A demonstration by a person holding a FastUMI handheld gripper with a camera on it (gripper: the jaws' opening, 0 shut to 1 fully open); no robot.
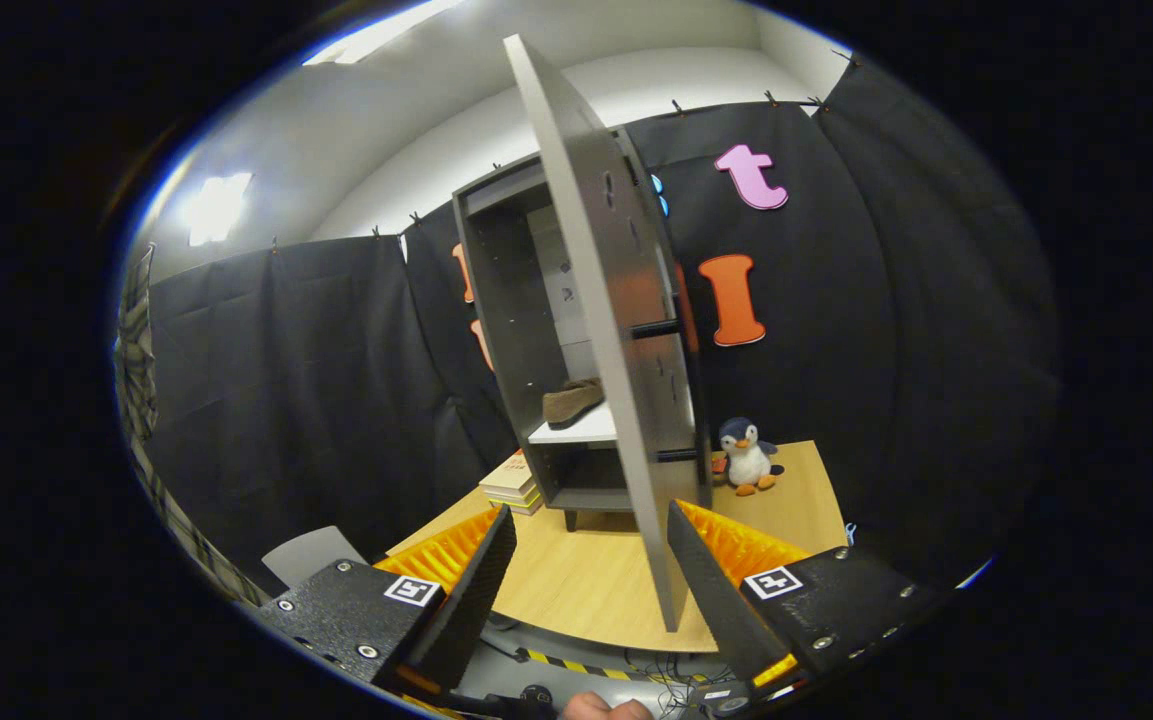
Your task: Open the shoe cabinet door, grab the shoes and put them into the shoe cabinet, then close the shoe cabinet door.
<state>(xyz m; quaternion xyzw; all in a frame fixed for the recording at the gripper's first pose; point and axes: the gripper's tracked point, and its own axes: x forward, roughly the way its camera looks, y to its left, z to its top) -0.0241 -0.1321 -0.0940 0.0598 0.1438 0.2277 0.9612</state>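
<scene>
A black-draped booth, a light wooden table (576, 590), and on it the grey shoe cabinet (511, 340) standing with its door (616, 380) swung wide open, edge-on toward the camera. Inside, on the white shelf (581, 430), a brown shoe (573, 400) is already lying. So the putting-in looks done, and the step in hand is the last one: closing up. The gripper (591, 570) hangs released, fingers spread wide, with the door's lower edge reaching down between them, closer to the right finger (711, 590); whether that finger touches the door is hard to say. Nothing is grasped. The next move likely calls for a sideways push on the door's free edge, swinging it back toward the cabinet front. Beside the cabinet sit a stack of books (511, 482) on one side and a toy penguin (748, 457) on the other, behind the door.
</scene>
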